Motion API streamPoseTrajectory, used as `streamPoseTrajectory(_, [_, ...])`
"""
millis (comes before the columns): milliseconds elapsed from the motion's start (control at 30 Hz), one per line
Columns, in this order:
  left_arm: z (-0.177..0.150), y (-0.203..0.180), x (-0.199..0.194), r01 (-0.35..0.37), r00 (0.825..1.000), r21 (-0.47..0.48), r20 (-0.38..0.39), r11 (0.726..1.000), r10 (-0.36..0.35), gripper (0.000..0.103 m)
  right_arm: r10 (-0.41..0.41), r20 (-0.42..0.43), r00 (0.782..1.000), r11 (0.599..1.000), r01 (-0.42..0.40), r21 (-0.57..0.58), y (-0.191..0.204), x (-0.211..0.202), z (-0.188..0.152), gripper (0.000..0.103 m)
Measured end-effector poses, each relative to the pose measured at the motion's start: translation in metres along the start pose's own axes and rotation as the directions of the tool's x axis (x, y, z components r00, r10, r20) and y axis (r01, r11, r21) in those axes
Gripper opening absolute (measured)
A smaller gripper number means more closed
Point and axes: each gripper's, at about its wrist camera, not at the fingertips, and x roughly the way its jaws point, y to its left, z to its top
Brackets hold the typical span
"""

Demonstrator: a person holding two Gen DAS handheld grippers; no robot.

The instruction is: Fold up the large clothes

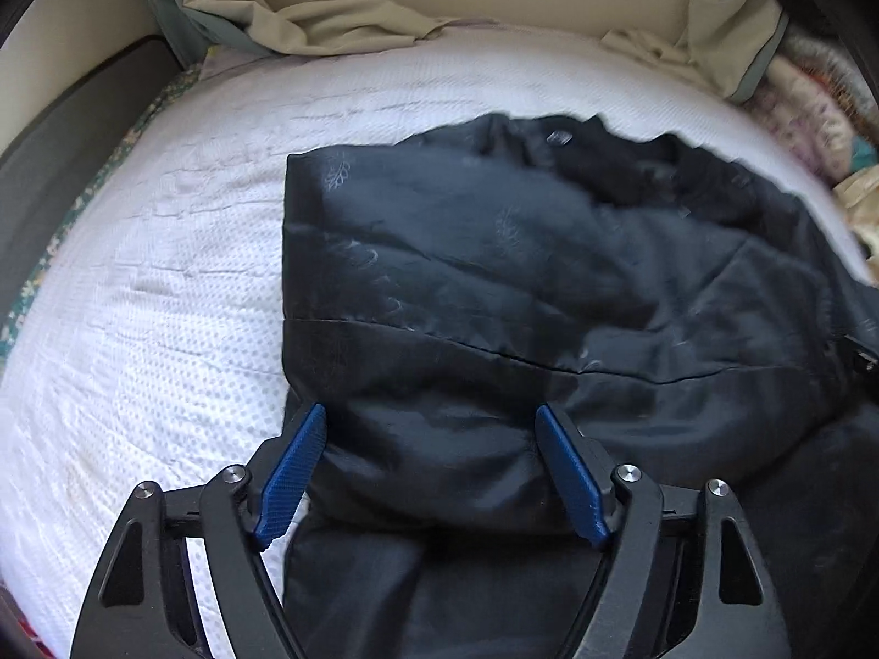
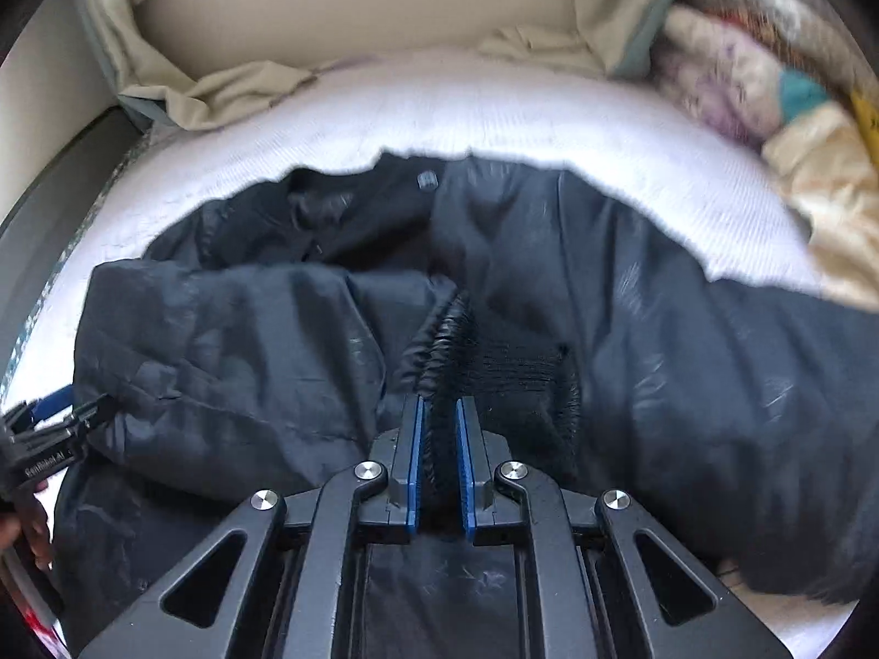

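A large black padded jacket (image 1: pixel 494 274) lies spread on a white mattress (image 1: pixel 165 274). In the left wrist view my left gripper (image 1: pixel 431 412) stands wide over the jacket's near left corner. A puffy fold of its hem fills the gap and touches both blue pads (image 1: pixel 296 472) without being pinched flat. In the right wrist view the jacket (image 2: pixel 659 329) runs across the bed. My right gripper (image 2: pixel 439 401) is shut on a black ribbed cuff (image 2: pixel 494 368) gathered at the middle. The left gripper (image 2: pixel 49 428) shows at that view's left edge, with a hand (image 2: pixel 33 532) below it.
Crumpled beige bedding (image 1: pixel 340 22) lies along the head of the mattress against a beige wall. A heap of pale and colourful clothes (image 2: pixel 769 88) sits at the far right. Bare white mattress (image 2: pixel 494 110) shows beyond and left of the jacket. A dark floor strip (image 1: pixel 49 165) runs along the left.
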Motion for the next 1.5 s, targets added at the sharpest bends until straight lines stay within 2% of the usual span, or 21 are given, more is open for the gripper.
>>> streamPoseTrajectory(67, [0.0,0.0,0.005,-0.011,1.0,-0.003,-0.002,1.0,0.011,0.081,-0.017,-0.01,1.0,1.0,0.017,0.0,-0.002,0.011,-0.001,0.007])
streamPoseTrajectory(100, [0.0,0.0,0.007,-0.01,1.0,-0.008,-0.003,1.0,0.01,0.081,-0.03,-0.021,0.999,1.0,0.029,-0.005,-0.002,0.017,-0.003,0.003])
streamPoseTrajectory(200, [0.0,0.002,0.014,-0.002,1.0,-0.023,-0.009,1.0,0.001,0.084,-0.026,-0.035,0.999,1.0,0.027,0.017,-0.008,0.032,-0.006,0.001])
streamPoseTrajectory(467, [-0.003,0.019,0.035,0.04,0.999,-0.098,-0.027,0.994,-0.043,0.094,-0.059,0.035,0.998,0.998,0.06,-0.027,-0.004,0.049,-0.013,0.0])
streamPoseTrajectory(600, [-0.001,0.021,0.027,0.032,0.999,-0.103,-0.022,0.994,-0.034,0.096,-0.054,0.022,0.998,0.999,0.054,-0.01,-0.005,0.046,-0.009,0.0])
streamPoseTrajectory(733, [0.002,0.024,0.004,0.04,0.999,-0.112,-0.012,0.993,-0.041,0.095,-0.002,-0.013,1.0,0.997,0.003,0.074,-0.013,0.027,-0.001,0.0])
streamPoseTrajectory(867, [0.001,0.026,-0.031,0.031,0.997,-0.068,0.066,0.997,-0.027,0.095,-0.004,0.033,0.999,0.996,0.001,0.088,-0.013,-0.001,0.002,0.02])
streamPoseTrajectory(933, [0.0,0.027,-0.046,0.031,0.995,-0.059,0.092,0.998,-0.026,0.096,-0.001,0.058,0.998,0.996,-0.004,0.086,-0.014,-0.017,0.002,0.035])
streamPoseTrajectory(1167, [-0.006,0.03,-0.081,0.023,0.987,-0.055,0.16,0.998,-0.014,0.1,-0.008,0.107,0.994,0.991,-0.007,0.134,-0.035,-0.069,0.0,0.041])
streamPoseTrajectory(1333, [-0.01,0.026,-0.098,0.042,0.984,-0.052,0.175,0.998,-0.032,0.101,-0.039,0.141,0.989,0.984,0.014,0.178,-0.058,-0.111,-0.006,0.053])
streamPoseTrajectory(1500, [-0.017,0.018,-0.125,0.089,0.971,-0.032,0.226,0.996,-0.08,0.102,-0.046,0.168,0.985,0.957,-0.005,0.292,-0.101,-0.163,-0.027,0.063])
